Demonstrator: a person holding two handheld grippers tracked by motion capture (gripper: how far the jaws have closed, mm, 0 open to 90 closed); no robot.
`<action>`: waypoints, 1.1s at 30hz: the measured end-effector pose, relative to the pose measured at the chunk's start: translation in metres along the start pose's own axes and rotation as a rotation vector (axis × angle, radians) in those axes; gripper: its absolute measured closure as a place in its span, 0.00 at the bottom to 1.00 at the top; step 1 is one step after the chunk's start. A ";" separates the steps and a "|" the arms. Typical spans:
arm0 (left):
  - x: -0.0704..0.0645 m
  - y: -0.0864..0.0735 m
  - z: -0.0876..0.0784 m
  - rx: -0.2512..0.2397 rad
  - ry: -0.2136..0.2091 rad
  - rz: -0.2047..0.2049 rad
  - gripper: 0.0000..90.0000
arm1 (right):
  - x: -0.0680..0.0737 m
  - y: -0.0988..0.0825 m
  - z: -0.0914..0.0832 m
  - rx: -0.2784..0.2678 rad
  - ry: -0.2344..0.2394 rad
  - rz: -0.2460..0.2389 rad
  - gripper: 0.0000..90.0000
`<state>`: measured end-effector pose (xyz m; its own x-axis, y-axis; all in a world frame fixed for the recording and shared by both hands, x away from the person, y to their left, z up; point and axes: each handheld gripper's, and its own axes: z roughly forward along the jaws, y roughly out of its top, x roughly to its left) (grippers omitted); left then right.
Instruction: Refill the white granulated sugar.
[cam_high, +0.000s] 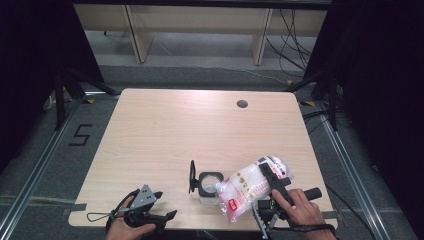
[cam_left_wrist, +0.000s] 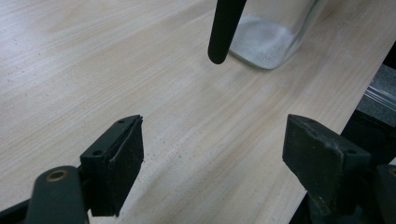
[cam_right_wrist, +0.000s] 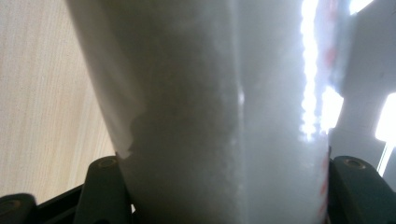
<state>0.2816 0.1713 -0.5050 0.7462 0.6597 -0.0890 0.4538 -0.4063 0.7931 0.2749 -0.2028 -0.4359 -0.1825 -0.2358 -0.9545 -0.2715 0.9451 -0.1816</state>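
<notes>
A clear plastic bag (cam_high: 248, 186) of white grains with a red label lies tilted, its lower end over the mouth of a square glass jar (cam_high: 210, 181). The jar's black lid (cam_high: 192, 176) stands swung open to the left. My right gripper (cam_high: 273, 178) is shut on the bag's upper part; in the right gripper view the white bag (cam_right_wrist: 196, 116) bulges between the two jaws. My left gripper (cam_high: 165, 204) rests near the table's front edge, left of the jar, open with nothing between its fingers (cam_left_wrist: 119, 158). Its view looks at the jar's base (cam_left_wrist: 268, 42) and the lid's edge (cam_left_wrist: 224, 28).
The light wooden table (cam_high: 200, 130) has a cable hole (cam_high: 242, 104) at the back right. The front edge runs just below both hands. Dark stands and cables flank the table on the floor.
</notes>
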 end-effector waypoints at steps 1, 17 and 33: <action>0.000 0.000 0.000 -0.001 0.000 0.000 0.22 | 0.000 0.000 0.000 -0.001 0.001 0.001 0.45; 0.000 0.000 0.000 0.000 0.000 0.001 0.22 | 0.002 0.002 -0.001 0.024 0.039 0.003 0.45; 0.000 0.000 0.000 0.002 0.003 0.001 0.22 | 0.005 0.001 0.000 0.011 0.016 0.039 0.45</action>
<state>0.2816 0.1711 -0.5052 0.7452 0.6612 -0.0864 0.4538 -0.4079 0.7923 0.2734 -0.2035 -0.4409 -0.2073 -0.2026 -0.9571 -0.2538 0.9560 -0.1474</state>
